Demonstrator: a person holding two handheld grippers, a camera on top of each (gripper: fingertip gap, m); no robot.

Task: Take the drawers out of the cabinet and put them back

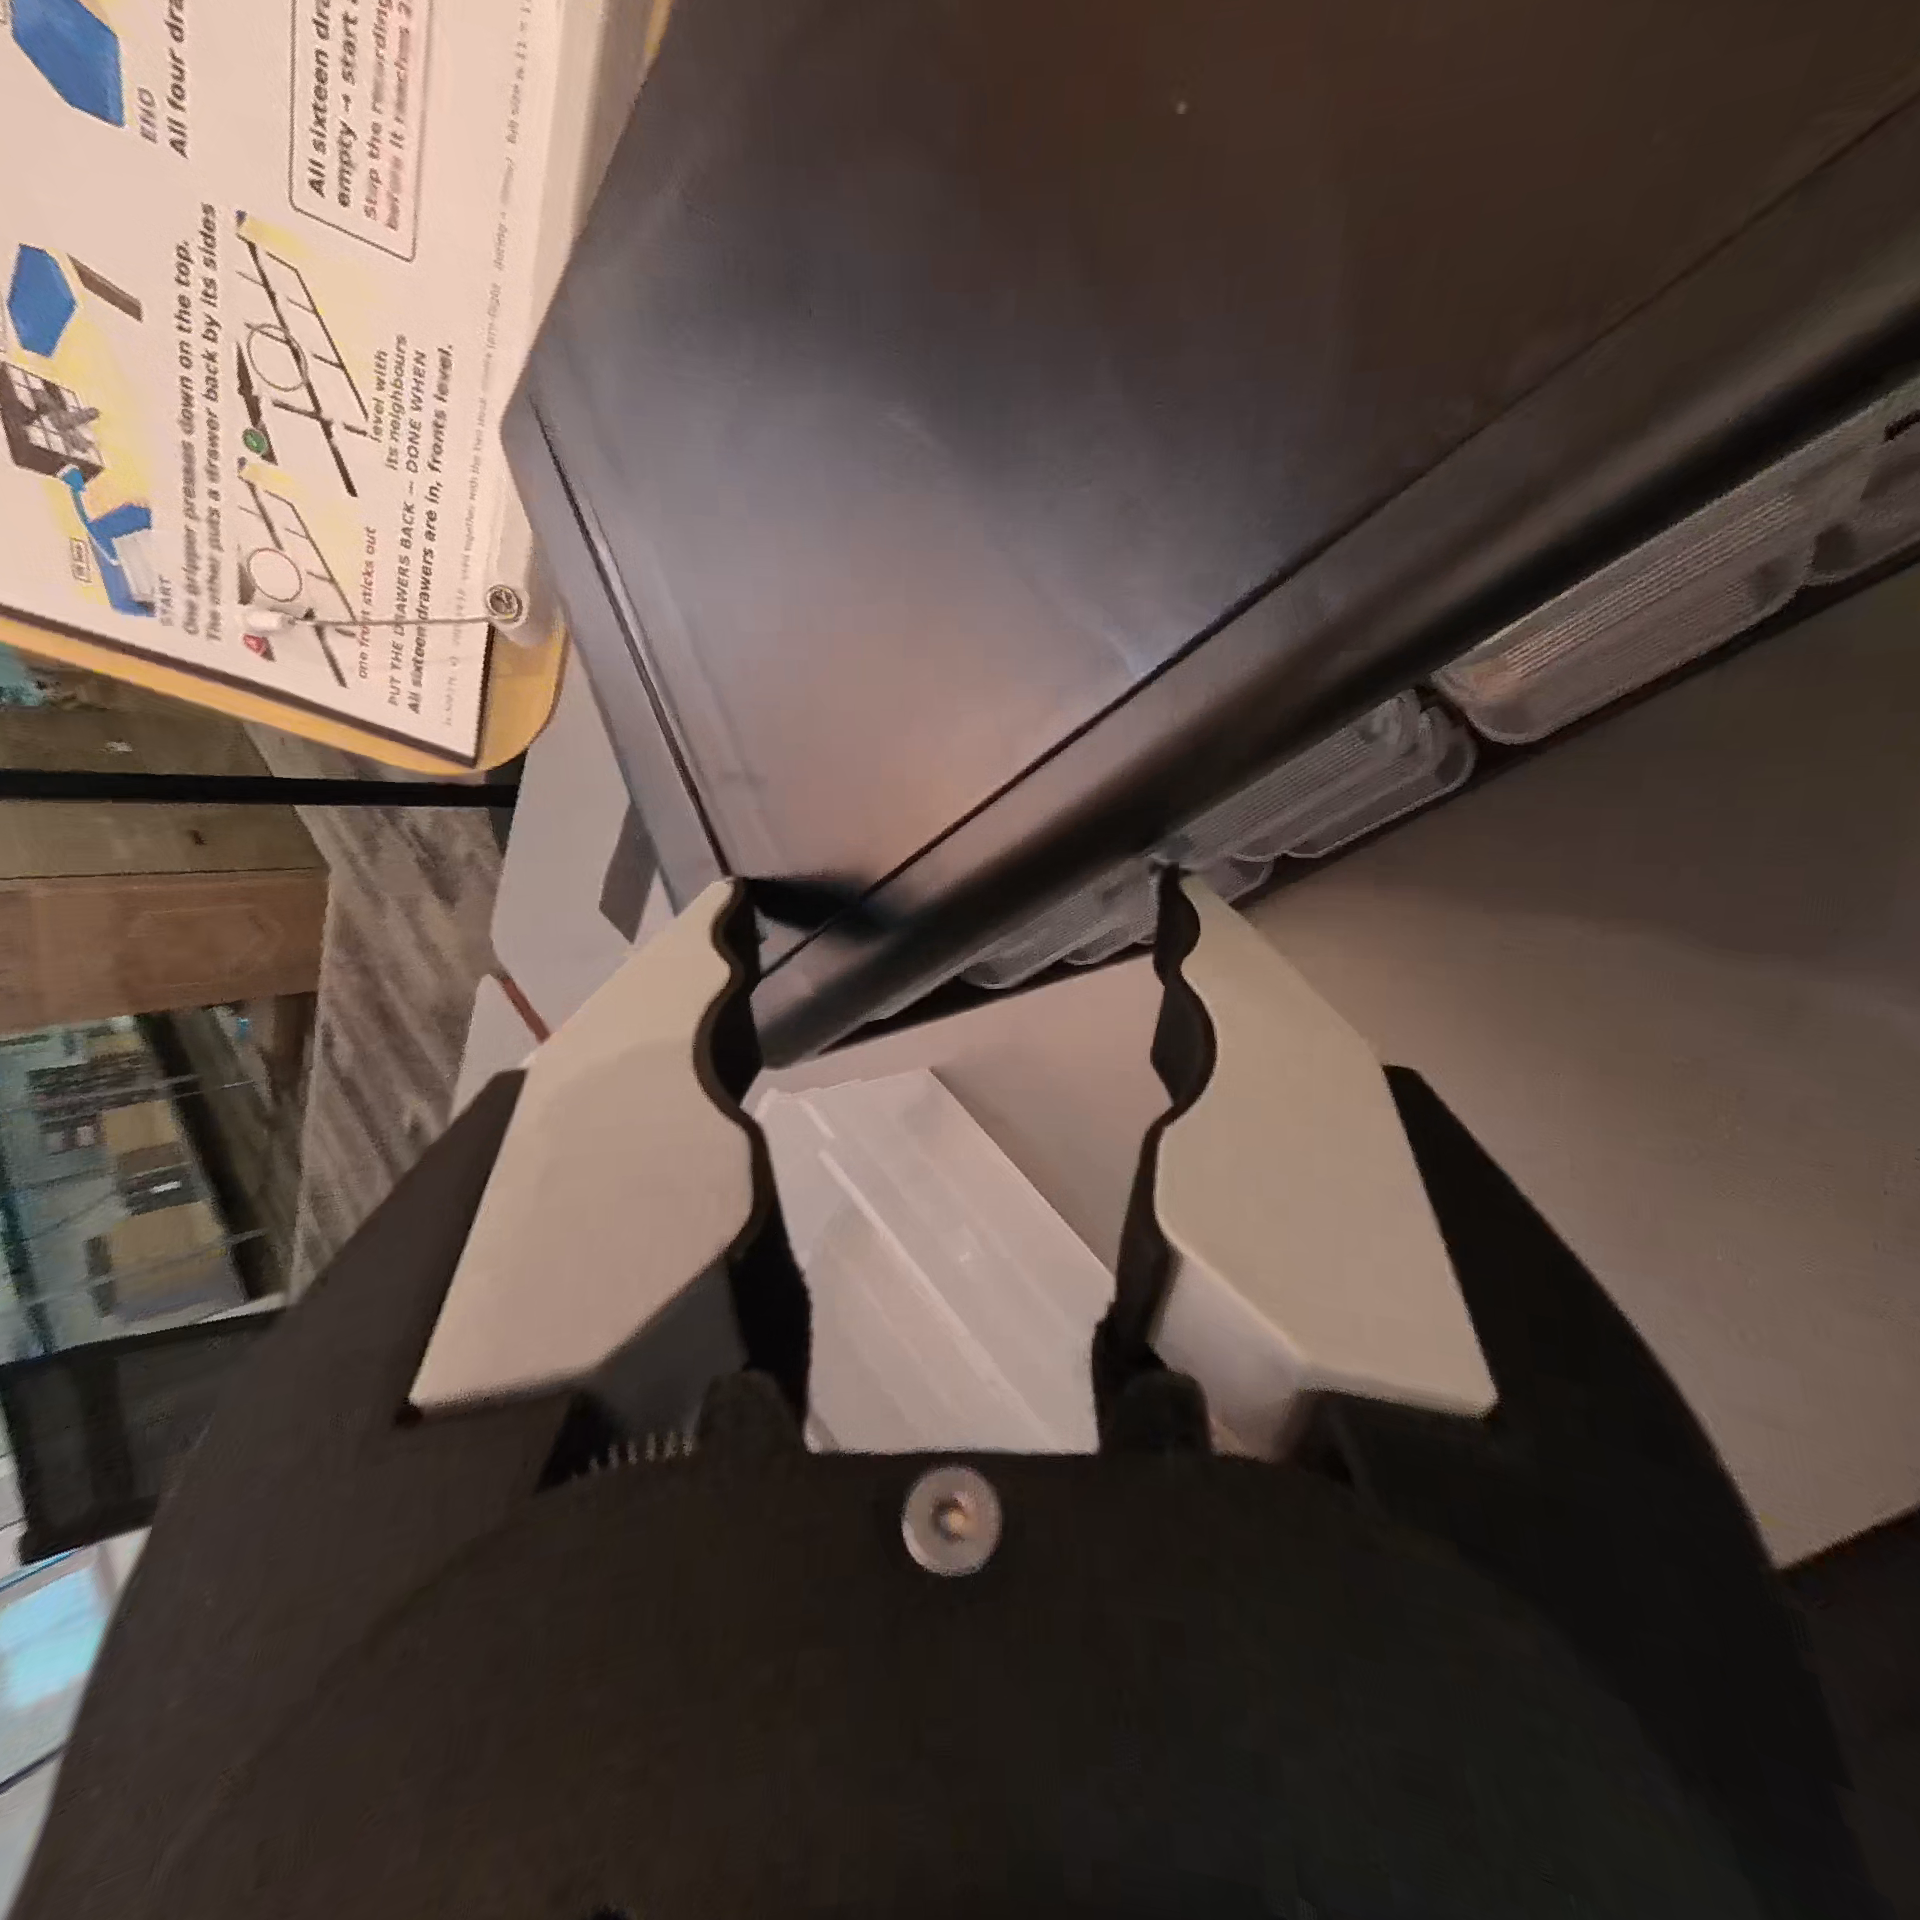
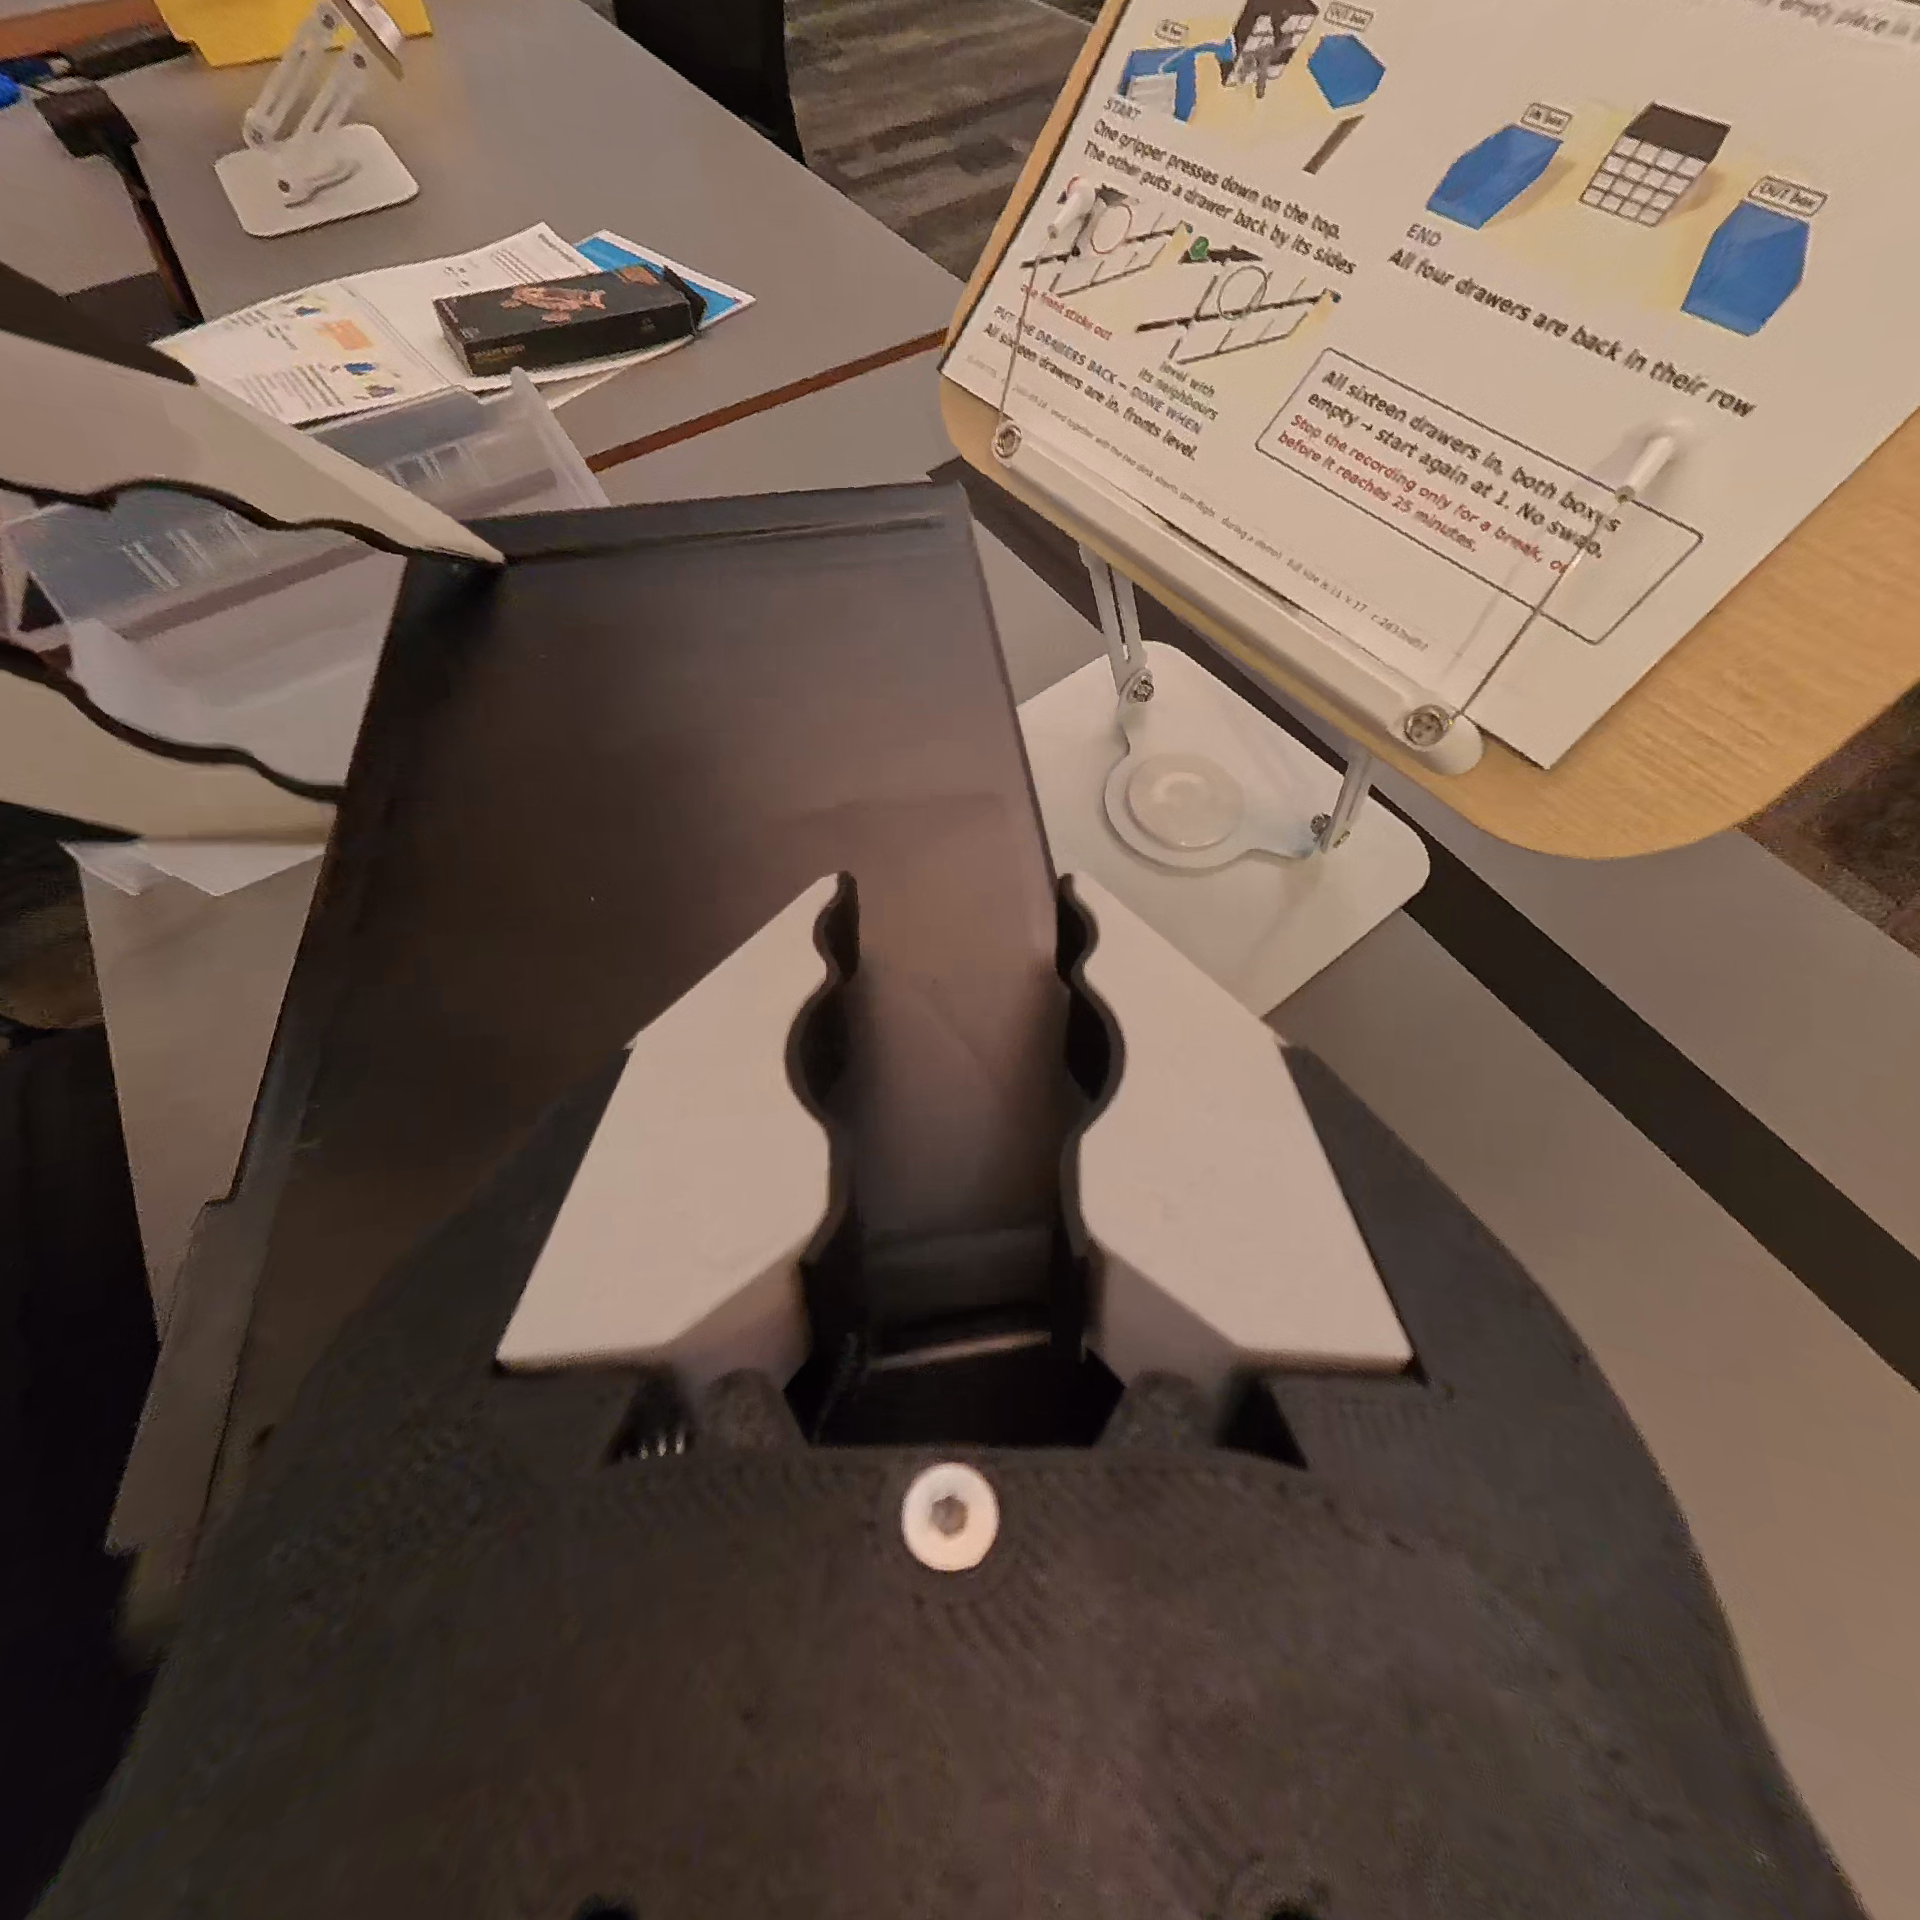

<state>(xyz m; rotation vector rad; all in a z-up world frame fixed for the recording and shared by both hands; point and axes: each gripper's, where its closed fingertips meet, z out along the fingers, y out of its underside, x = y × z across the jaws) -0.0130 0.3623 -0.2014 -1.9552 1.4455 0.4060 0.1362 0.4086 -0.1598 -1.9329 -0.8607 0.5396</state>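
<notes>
Left claw (image 1: 956,914) spread wide at the front top corner of the black cabinet (image 1: 1039,416), holding nothing, 1 finger (image 2: 260,488) tip touching that corner in the right wrist view. Right claw (image 2: 954,914) parted to a narrow gap, low over the cabinet top (image 2: 675,779), nothing gripped. Clear drawers (image 1: 1621,613) seated in a row along the cabinet front; another clear drawer (image 1: 935,1247) loose on the grey table (image 1: 1558,1039) below. Instruction sheet (image 2: 1455,312) propped on a stand (image 2: 1278,862) just beside the cabinet. Small black box (image 2: 566,317) on papers (image 2: 364,332) farther off.
</notes>
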